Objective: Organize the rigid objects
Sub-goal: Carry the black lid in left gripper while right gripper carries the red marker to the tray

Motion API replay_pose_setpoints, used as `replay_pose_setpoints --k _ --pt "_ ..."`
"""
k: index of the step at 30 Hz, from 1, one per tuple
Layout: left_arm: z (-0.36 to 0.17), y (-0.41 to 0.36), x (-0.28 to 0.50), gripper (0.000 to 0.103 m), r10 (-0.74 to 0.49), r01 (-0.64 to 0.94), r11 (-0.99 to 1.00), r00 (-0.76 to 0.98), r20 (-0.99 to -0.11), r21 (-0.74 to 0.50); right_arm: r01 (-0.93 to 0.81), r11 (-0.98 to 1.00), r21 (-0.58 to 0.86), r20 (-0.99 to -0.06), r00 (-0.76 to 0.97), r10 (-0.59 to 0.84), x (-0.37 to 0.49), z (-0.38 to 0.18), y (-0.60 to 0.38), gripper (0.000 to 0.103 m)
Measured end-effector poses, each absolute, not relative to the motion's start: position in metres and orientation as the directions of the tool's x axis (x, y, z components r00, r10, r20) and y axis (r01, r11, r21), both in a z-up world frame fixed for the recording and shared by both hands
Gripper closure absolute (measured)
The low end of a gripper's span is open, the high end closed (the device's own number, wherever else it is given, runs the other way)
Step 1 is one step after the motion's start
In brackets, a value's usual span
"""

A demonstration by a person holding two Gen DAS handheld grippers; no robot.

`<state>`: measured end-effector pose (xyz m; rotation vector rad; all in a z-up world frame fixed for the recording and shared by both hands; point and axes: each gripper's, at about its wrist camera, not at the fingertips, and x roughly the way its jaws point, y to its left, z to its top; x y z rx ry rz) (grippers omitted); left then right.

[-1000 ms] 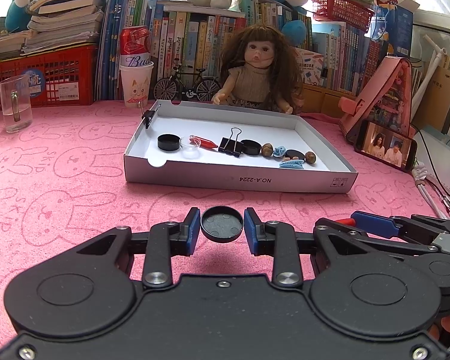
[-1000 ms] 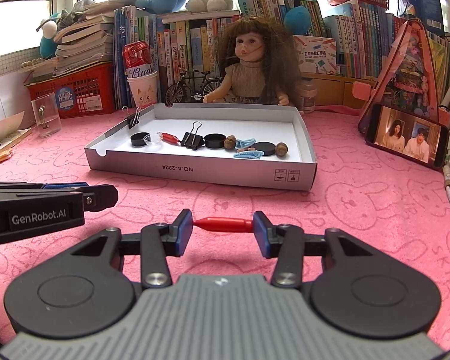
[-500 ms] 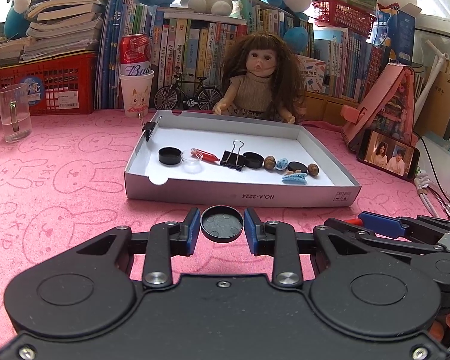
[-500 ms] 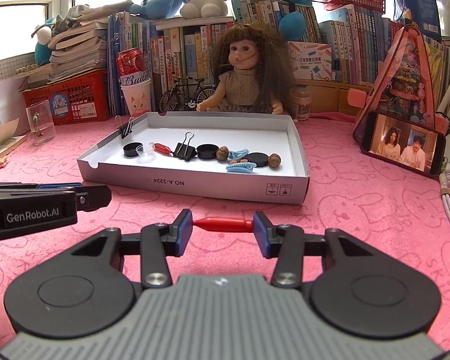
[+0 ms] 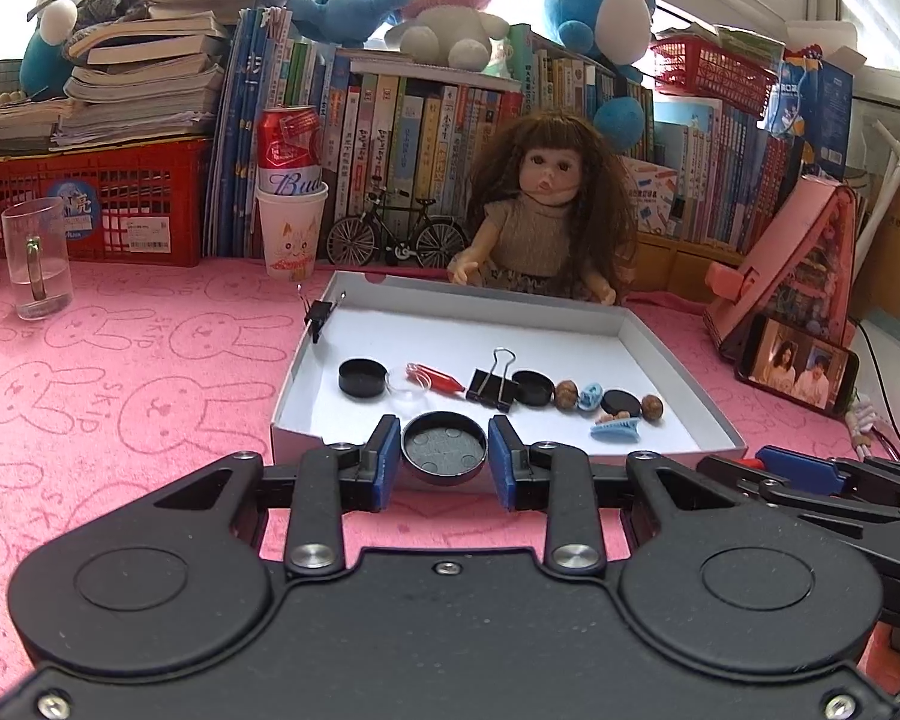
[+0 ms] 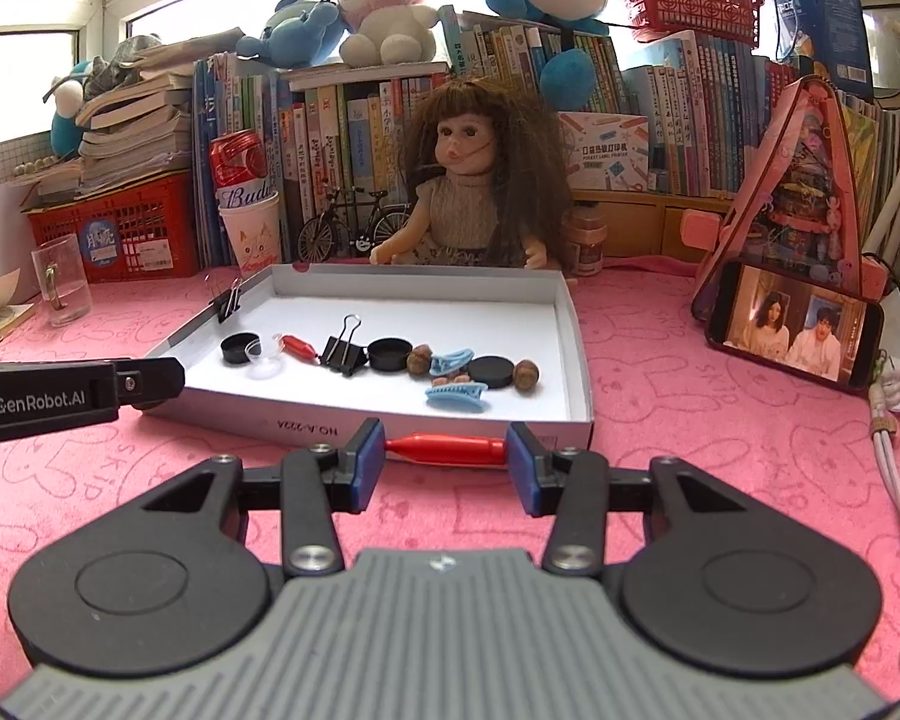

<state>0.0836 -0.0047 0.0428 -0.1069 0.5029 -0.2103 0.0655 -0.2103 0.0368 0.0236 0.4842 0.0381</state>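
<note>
My left gripper (image 5: 444,461) is shut on a round black cap (image 5: 444,450), held above the pink mat just before the near wall of the white cardboard tray (image 5: 678,360). My right gripper (image 6: 445,461) is shut on a red bullet-shaped piece (image 6: 447,449), held crosswise just before the tray's (image 6: 576,330) near wall. In the tray lie black caps (image 5: 361,377), a clear lid, a red piece (image 5: 441,380), a black binder clip (image 5: 493,387), brown nuts and blue hair clips (image 5: 615,427). Another binder clip (image 5: 318,315) grips the tray's left wall.
A doll (image 5: 546,222) sits behind the tray, with a toy bicycle, a paper cup holding a can (image 5: 291,222) and books behind. A glass mug (image 5: 35,258) stands far left. A phone (image 5: 798,369) leans on a pink stand at right. White cables (image 6: 894,450) lie right.
Both grippers have risen and moved toward the tray, which now looks nearer and is seen from higher up. Each still holds its object.
</note>
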Motion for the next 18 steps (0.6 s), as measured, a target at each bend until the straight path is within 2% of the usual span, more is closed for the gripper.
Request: replay_pose_setpoints --k 9,18 --pt "0.046 0.0 0.101 0.073 -0.216 0.159 0.974 0.86 -0.463 -0.159 -0.004 0.999 0.045 -0.461 0.887 0.024 0.076 0.042 -0.22 0.054" --pt "0.04 -0.001 0.123 0.073 -0.206 0.145 0.977 0.844 -0.496 -0.159 0.012 0.997 0.081 -0.48 0.877 0.029 0.091 0.039 -0.227 0.054"
